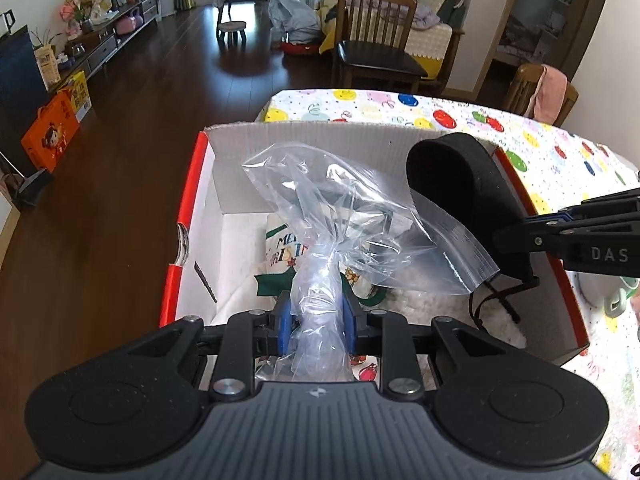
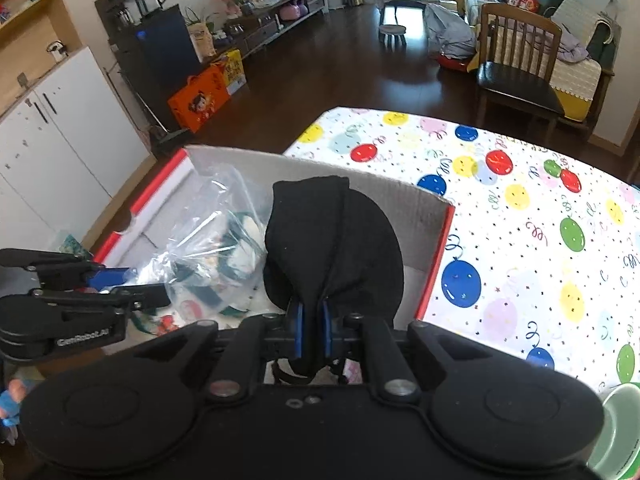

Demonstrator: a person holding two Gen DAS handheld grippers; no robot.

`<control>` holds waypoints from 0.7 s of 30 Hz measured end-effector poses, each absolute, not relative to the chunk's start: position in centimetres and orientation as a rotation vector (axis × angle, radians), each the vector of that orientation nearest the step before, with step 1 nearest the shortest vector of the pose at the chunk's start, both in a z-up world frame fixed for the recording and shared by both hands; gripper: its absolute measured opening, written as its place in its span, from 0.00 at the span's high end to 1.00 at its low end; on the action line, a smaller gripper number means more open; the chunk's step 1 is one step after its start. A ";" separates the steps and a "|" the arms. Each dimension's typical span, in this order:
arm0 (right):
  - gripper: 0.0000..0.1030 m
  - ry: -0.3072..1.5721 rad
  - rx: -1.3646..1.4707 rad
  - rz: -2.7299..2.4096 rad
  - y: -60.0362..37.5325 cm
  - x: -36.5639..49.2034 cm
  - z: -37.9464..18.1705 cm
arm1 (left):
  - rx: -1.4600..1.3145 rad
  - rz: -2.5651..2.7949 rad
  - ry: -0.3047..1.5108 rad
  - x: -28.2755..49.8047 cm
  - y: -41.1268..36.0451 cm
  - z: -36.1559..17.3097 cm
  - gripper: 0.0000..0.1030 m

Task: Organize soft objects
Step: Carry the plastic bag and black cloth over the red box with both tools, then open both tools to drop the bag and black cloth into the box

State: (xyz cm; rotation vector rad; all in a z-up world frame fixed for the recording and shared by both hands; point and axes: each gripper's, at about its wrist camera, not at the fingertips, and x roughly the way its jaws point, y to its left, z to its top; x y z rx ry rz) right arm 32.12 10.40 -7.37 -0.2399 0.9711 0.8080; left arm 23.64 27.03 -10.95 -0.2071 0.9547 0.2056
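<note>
Left wrist view: left gripper clenched on twisted neck of bag, bag billowing toward 12 o'clock above box. At 2 o'clock, right gripper pinching black cloth over same box. Printed fabric and white fleece already lying inside. Box resting on balloon-patterned bench.

Right wrist view: right gripper clamped tight on bunched cloth, cloth bulging up at 12 o'clock; bag at 10 o'clock in left gripper.

Step judged: placing, both items hanging over box interior. Next move probably calling for lowering, then releasing each without snagging box wall.
</note>
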 end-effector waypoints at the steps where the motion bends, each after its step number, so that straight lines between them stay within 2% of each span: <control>1: 0.90 0.973 -0.239 0.803 10.4 32.2 -7.6 | -0.204 0.204 0.960 23.7 27.0 -11.1 0.76; 10: 0.80 0.968 -0.250 0.804 10.5 32.1 -8.4 | -0.150 0.191 0.980 23.7 26.1 -11.3 0.76; 16: 0.72 0.960 -0.239 0.815 9.8 31.8 -7.9 | -0.141 0.190 0.996 23.9 25.8 -11.4 0.72; 18: 0.63 0.949 -0.233 0.814 9.5 31.6 -7.7 | -0.141 0.187 0.994 23.8 25.8 -11.4 0.70; 19: 0.62 0.942 -0.227 0.816 9.2 31.4 -7.5 | -0.140 0.184 0.991 23.7 25.7 -11.4 0.63; 20: 0.61 0.938 -0.220 0.822 9.0 31.3 -7.3 | -0.141 0.184 0.990 23.5 25.7 -11.4 0.42; 21: 0.60 0.937 -0.214 0.828 8.8 31.2 -7.3 | -0.146 0.184 0.990 23.4 25.8 -11.4 0.32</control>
